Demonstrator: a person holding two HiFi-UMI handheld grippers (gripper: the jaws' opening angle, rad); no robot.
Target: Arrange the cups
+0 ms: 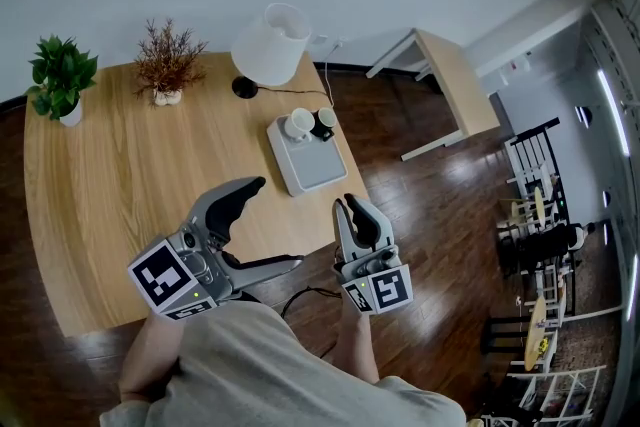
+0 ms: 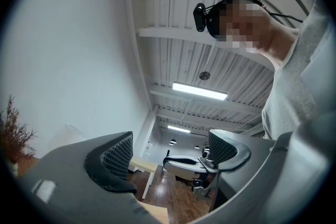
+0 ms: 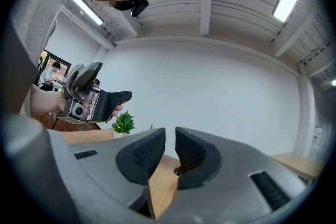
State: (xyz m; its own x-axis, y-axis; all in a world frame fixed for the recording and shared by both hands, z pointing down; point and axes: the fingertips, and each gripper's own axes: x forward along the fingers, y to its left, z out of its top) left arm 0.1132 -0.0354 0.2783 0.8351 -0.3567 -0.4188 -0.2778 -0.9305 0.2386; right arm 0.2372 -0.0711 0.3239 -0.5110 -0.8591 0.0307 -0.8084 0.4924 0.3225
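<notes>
We see a bright, evenly lit room under white ceiling strip lights (image 2: 199,91). Shadows are soft. Both gripper views bulge like a fisheye, with black rounded corners and a slightly soft near foreground.

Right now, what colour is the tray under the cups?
The tray is light grey; the head view shows it best.

The white cup (image 1: 299,124) and the black cup (image 1: 325,122) stand on the tray's (image 1: 318,170) far end. The lamp (image 1: 270,43) stands beyond the tray.
</notes>
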